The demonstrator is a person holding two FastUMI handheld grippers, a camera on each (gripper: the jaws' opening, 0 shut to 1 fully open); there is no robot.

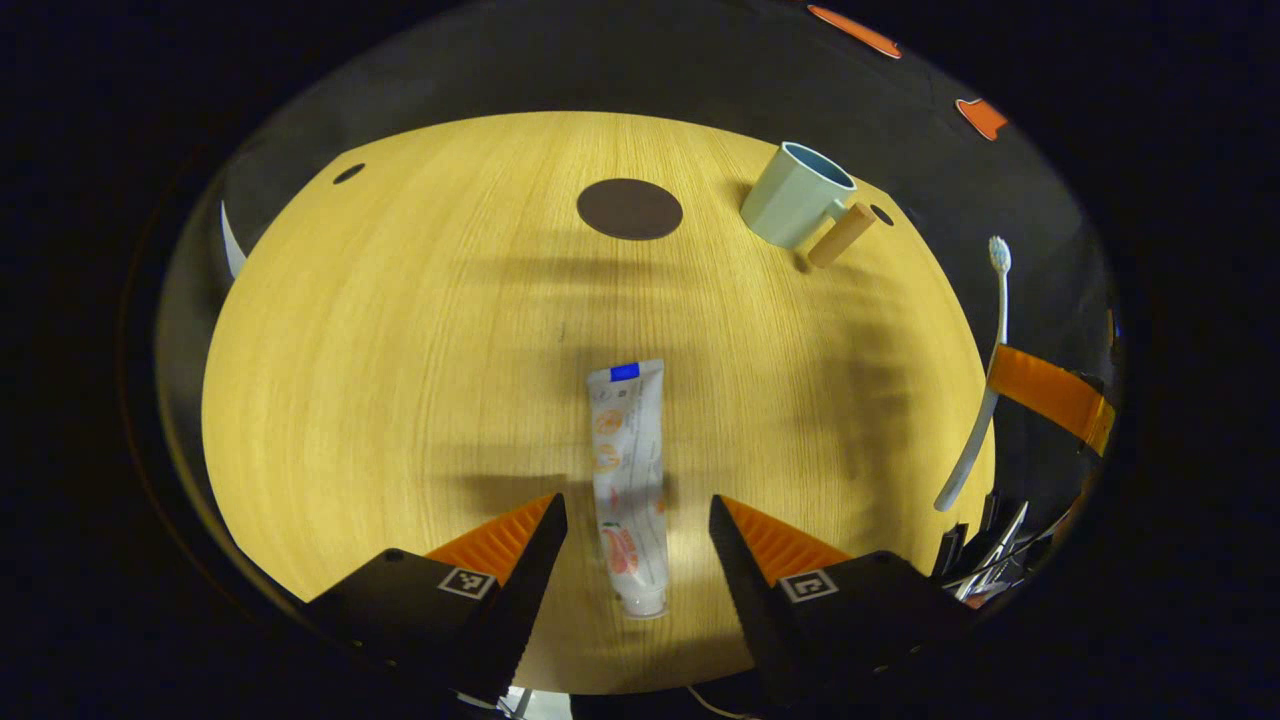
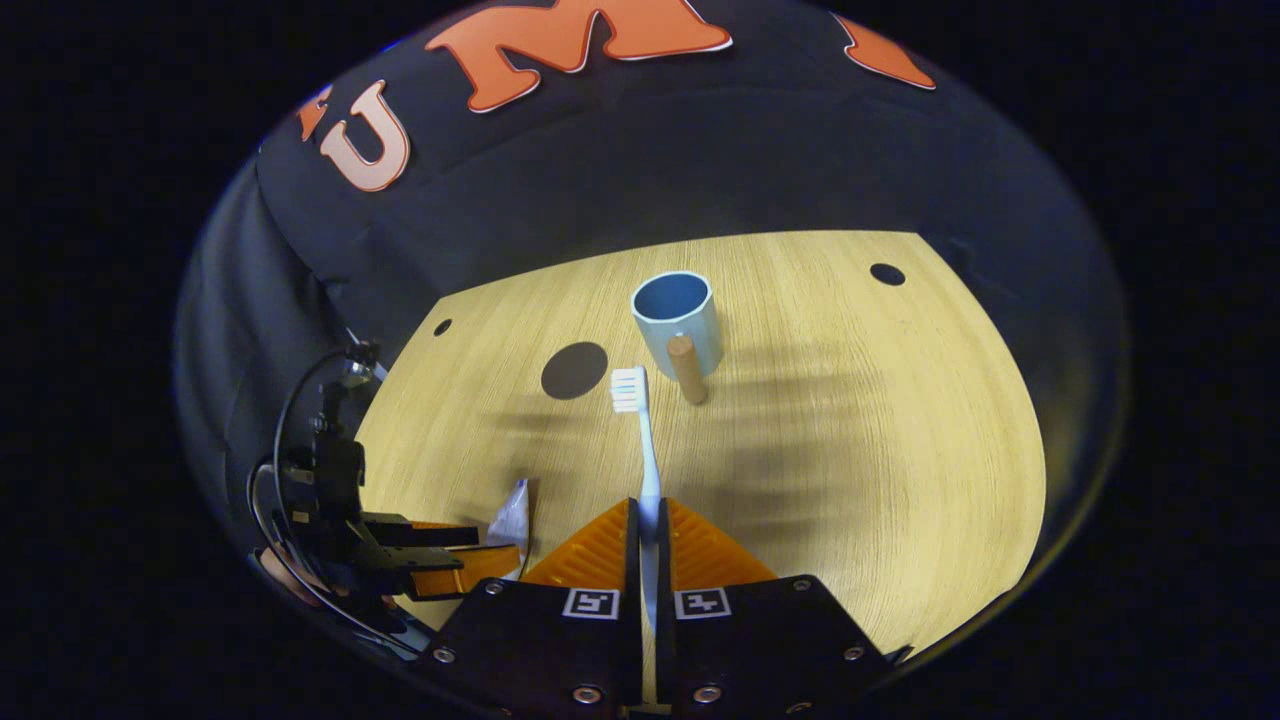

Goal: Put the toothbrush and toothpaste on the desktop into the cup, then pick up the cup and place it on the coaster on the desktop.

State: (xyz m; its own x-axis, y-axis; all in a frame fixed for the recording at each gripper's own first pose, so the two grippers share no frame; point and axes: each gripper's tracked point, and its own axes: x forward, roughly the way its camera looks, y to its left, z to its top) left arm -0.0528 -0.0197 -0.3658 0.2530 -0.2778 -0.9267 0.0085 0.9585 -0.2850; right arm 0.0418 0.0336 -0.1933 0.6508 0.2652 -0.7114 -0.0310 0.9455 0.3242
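Pinching the toothbrush by its handle, the right gripper had its 2 fingers pressed nearly together on the thin white stem, and the bristle head stood up in front of them, above the wooden surface. In the right gripper view, the brush head pointed toward the cup, which stood upright near the far edge of the surface with its wooden peg handle facing the camera. The dark round coaster lay flat just beside the cup, apart from it.

In the left gripper view, the left gripper had its 2 fingers spread wide, 1 on each side of the toothpaste. The tube lay flat on the surface near the near edge, cap end toward the camera, crimped end toward the far edge. Whether either finger touched the tube could not be told. The coaster lay farther off near the far edge, and the cup stood near it, toward the far corner. The held toothbrush showed off the side edge of the surface.
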